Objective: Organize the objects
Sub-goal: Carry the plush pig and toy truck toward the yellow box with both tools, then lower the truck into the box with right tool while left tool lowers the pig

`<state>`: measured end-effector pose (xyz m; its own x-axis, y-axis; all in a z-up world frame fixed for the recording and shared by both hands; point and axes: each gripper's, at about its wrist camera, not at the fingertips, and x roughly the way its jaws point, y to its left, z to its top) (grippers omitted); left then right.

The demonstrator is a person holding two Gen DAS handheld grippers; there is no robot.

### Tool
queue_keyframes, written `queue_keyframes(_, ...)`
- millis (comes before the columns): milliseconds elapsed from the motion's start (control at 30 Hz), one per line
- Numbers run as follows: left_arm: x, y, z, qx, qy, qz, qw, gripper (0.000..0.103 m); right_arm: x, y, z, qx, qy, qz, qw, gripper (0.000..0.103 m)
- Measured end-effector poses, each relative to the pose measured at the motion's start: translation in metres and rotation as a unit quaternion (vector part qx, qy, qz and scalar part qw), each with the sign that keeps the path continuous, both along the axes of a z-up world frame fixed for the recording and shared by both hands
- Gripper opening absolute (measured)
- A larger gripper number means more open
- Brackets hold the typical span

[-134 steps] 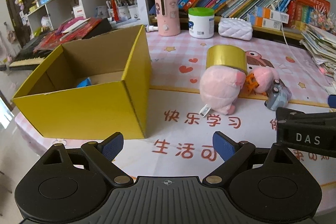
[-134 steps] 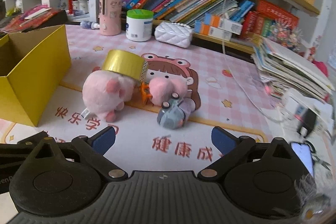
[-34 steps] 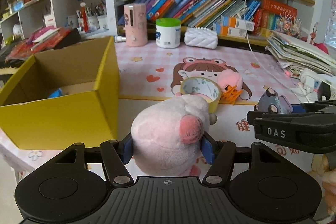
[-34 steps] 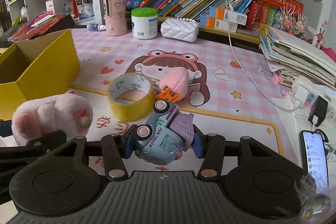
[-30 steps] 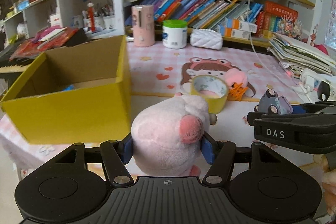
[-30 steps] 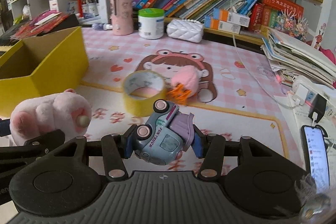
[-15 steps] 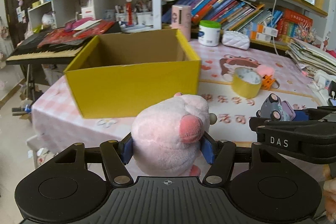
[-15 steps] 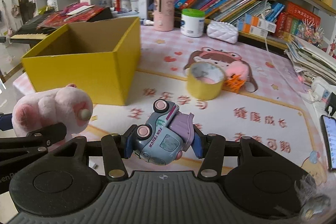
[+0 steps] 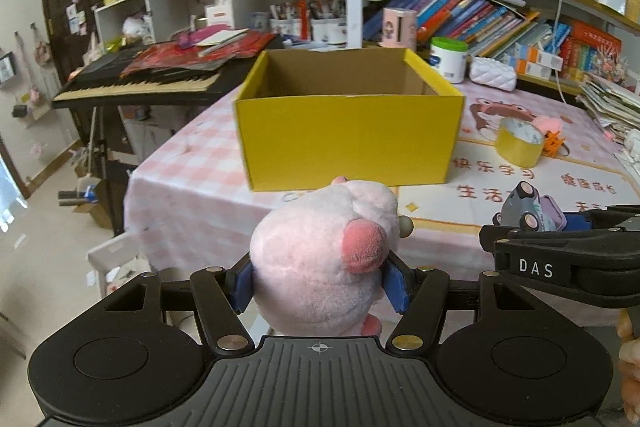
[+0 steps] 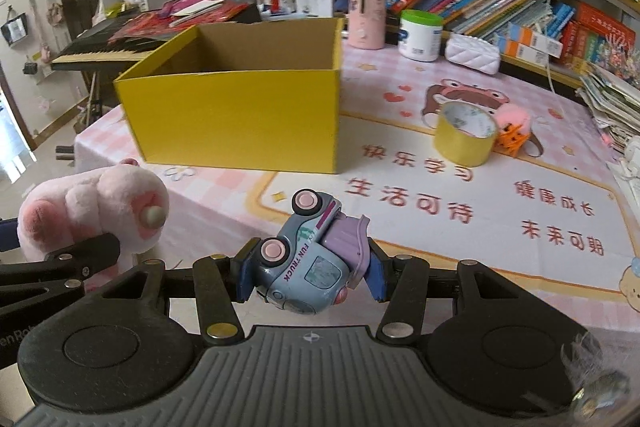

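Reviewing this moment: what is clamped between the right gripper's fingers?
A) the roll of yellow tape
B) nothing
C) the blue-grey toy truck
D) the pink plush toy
C: in the right wrist view the right gripper has its blue fingers pressed on both sides of the toy truck, while the plush toy sits in the other gripper and the tape roll lies on the table.

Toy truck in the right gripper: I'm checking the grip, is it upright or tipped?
Tipped: the toy truck lies on its side between the right gripper pads, pink wheels facing up.
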<state>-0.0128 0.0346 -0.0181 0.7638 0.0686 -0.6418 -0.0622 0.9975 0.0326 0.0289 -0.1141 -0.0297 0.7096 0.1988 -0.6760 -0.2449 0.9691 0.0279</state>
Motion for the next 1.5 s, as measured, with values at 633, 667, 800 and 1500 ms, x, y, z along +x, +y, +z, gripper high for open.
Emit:
queue_keyframes(633, -0.022, 0.037, 0.005, -0.014, -0.014, 0.043, 0.9989, 0.063, -0.014, 0.041, 0.007, -0.012, -0.009, 0.054, 0.998, 0.05)
queue_keyframes(667, -0.022, 0.038, 0.005, -0.013, -0.016, 0.046, 0.9987, 0.063, -0.014, 0.042, 0.007, -0.011, -0.011, 0.057, 0.998, 0.05)
queue_keyframes(800, -0.019, 0.038, 0.01, -0.003, -0.029, 0.05, 0.9983, 0.063, -0.013, 0.047, 0.012, -0.008, -0.028, 0.069, 0.997, 0.05)
queue_keyframes(1500, 0.082, 0.028, 0.057, 0.022, -0.135, 0.064, 0.9886, 0.063, 0.101, 0.051, 0.067, 0.003, -0.136, 0.083, 0.987, 0.05)
